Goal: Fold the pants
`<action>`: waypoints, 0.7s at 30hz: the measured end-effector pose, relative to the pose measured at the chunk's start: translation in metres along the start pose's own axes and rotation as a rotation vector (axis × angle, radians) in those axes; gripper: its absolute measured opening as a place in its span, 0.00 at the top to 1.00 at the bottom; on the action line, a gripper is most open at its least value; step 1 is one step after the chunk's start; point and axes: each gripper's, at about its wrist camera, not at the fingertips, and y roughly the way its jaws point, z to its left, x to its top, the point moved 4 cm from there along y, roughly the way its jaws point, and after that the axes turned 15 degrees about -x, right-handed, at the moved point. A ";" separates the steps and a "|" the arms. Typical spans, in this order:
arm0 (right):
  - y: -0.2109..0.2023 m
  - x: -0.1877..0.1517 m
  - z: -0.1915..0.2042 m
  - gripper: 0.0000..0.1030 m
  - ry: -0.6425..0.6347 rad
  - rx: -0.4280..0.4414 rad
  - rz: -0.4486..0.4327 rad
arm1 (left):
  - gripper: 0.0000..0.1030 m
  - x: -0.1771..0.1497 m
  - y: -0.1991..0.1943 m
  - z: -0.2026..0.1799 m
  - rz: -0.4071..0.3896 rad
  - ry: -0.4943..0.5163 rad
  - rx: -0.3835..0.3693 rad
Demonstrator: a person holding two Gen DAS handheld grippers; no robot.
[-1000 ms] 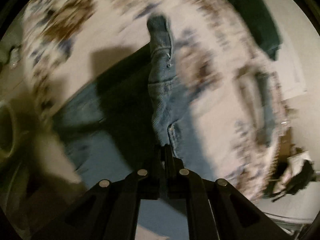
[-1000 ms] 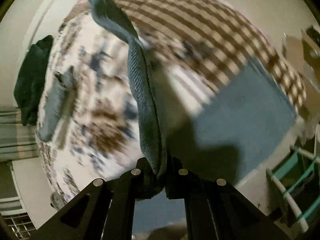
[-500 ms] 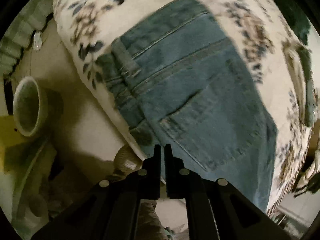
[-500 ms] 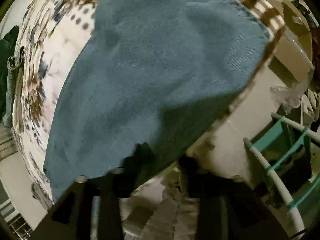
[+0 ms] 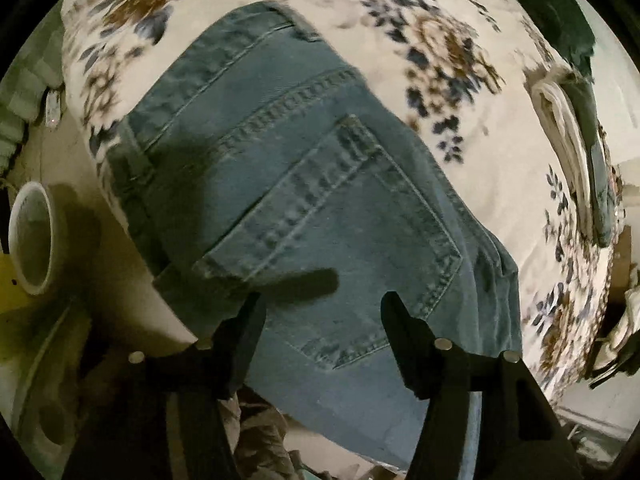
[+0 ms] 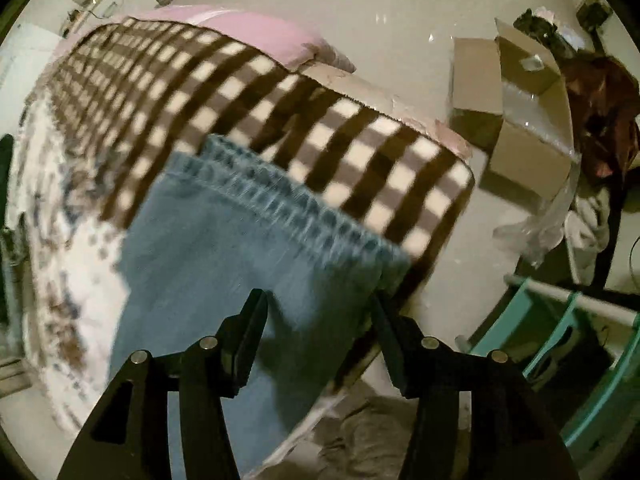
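Note:
Blue denim pants (image 5: 304, 184) lie flat on the floral bed cover (image 5: 472, 92), seat side up with the back pocket (image 5: 340, 236) showing. My left gripper (image 5: 320, 304) is open just above the waist end, at the bed's near edge, holding nothing. In the right wrist view the leg end with its stitched hem (image 6: 280, 204) lies on the checked brown and white blanket (image 6: 256, 92). My right gripper (image 6: 320, 308) is open over the leg (image 6: 224, 280), holding nothing.
Folded clothes (image 5: 576, 136) lie at the bed's far right. A white round tub (image 5: 32, 236) stands on the floor at left. Right wrist view: pink pillow (image 6: 248, 28), cardboard boxes (image 6: 520, 112), teal rack (image 6: 572, 344) beside the bed.
Both grippers held the pants up a second ago. The pants have been laid flat on the bed, and both grippers have opened and let go.

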 end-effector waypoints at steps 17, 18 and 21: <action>-0.068 -0.031 0.092 0.45 -0.347 -0.234 -0.127 | 0.44 0.018 -0.027 0.039 -0.073 0.005 0.045; -0.084 -0.048 0.119 0.45 -0.414 -0.158 -0.130 | 0.44 0.019 -0.027 0.044 -0.074 -0.004 0.052; -0.106 -0.111 0.212 0.45 -0.717 -0.007 -0.097 | 0.44 0.021 -0.030 0.066 -0.069 -0.055 0.054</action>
